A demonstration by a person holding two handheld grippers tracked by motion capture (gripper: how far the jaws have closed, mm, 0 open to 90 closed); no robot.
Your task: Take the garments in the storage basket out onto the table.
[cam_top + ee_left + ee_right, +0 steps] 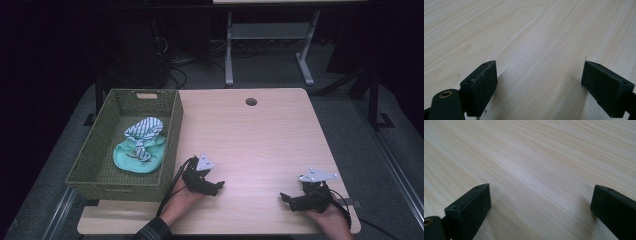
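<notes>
On the near half of the wooden table (pixel 260 130) we rest both hand-held tools: the left gripper (pixel 216 187) lies just beside the woven basket (pixel 172 145), and the right gripper (pixel 286 198) sits near the front right corner, well apart from it. In the left gripper view the left gripper (pixel 539 82) has its two black jaws spread wide over bare wood, with nothing between them; in the right gripper view the right gripper (pixel 541 205) likewise stands with its jaws apart and unloaded. The things nearest our work lie inside the basket: a striped cloth (pixel 144 131) resting on top of a mint-green cloth (pixel 136 159), the two touching. We judge that both cloths are already deposited and that the tools are idle. Risks from here are modest. If we reach back into the basket with the left tool, its trailing cable (pixel 170 192), which runs close along the basket's near corner, could snag the rim and drag the basket toward the table's left edge, over which it already appears to hang slightly. A wide-open jaw could also catch the weave or lift both cloths together.
</notes>
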